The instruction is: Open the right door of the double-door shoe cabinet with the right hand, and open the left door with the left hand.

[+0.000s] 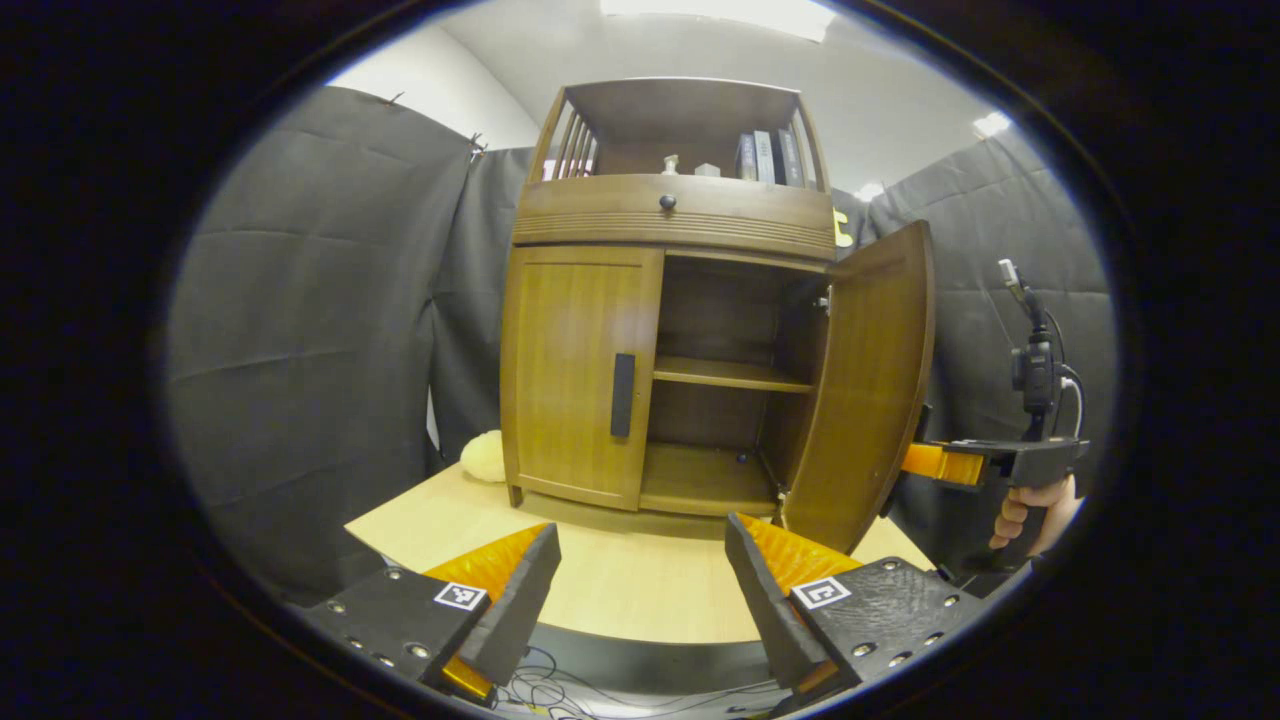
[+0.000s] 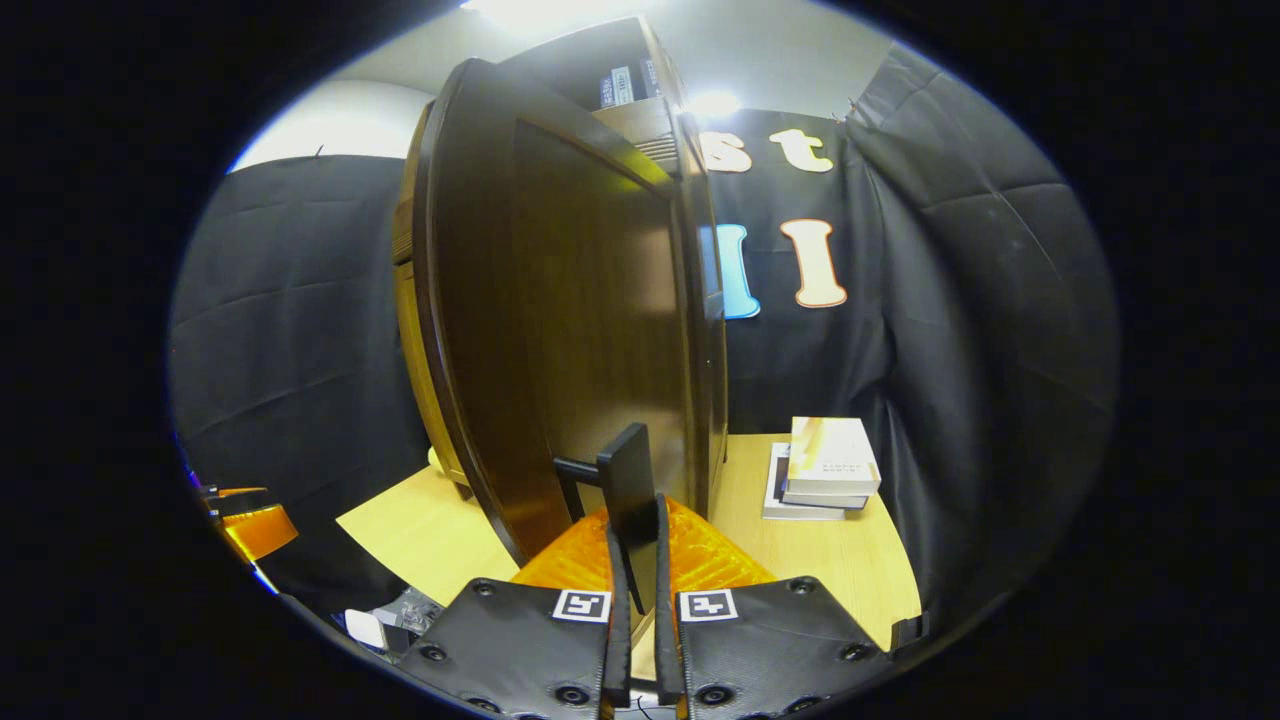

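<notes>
Your shoe cabinet (image 1: 670, 300) stands toward the back of the worktop (image 1: 620, 570). Its right door (image 1: 865, 390) is swung wide open, while the left door (image 1: 580, 370) is flat shut, its dark vertical handle (image 1: 622, 395) untouched.

Your right claw (image 2: 637, 560) is clamped on the right door's handle (image 2: 628, 480), both fingers pressed against the bar. From the left gripper view, that claw (image 1: 940, 462) sits behind the open door's outer edge, with your hand (image 1: 1030, 510) around its grip.

Your left claw (image 1: 640, 570) hangs spread apart and empty in front of the cabinet, over the worktop's near edge.

Inside the open right half you have a bare middle shelf (image 1: 730, 373) and a bare floor panel (image 1: 700, 475). The open top compartment holds upright books (image 1: 768, 157) at its right end and two small objects (image 1: 690, 166) near the middle. Below it sits a drawer with a round knob (image 1: 667, 202).

A stack of books (image 2: 825, 465) lies near the worktop's right edge, beside the cabinet. Something pale yellow and rounded (image 1: 484, 457) rests at the cabinet's left foot.
</notes>
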A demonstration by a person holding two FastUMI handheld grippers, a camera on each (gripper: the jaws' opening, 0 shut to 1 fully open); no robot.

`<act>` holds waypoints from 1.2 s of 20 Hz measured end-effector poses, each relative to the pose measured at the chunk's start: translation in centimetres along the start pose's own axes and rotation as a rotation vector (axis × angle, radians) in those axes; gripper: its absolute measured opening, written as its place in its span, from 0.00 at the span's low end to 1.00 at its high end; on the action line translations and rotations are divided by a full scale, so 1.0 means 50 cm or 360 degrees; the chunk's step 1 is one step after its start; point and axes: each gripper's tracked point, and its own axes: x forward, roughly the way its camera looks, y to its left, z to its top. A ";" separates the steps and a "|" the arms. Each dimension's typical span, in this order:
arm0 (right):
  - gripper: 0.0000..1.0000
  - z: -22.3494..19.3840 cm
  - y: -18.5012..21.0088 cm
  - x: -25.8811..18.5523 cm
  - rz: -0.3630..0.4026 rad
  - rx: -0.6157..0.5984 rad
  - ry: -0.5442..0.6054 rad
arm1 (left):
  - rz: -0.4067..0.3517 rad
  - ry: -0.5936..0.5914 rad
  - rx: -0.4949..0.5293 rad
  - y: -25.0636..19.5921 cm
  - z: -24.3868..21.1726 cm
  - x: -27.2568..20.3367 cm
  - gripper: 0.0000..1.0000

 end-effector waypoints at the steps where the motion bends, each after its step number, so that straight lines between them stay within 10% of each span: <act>1: 0.11 0.000 -0.006 -0.002 -0.0017 0.0015 0.0000 | -0.0003 -0.0001 0.0001 0.001 0.000 0.001 0.94; 16: 0.10 -0.013 -0.028 -0.016 -0.0287 0.0291 0.0061 | -0.0106 0.0057 -0.0139 0.082 0.017 0.115 0.94; 24: 0.07 -0.031 -0.045 -0.068 -0.0642 0.0301 0.0098 | -0.0262 0.0071 -0.0144 0.153 0.040 0.267 0.94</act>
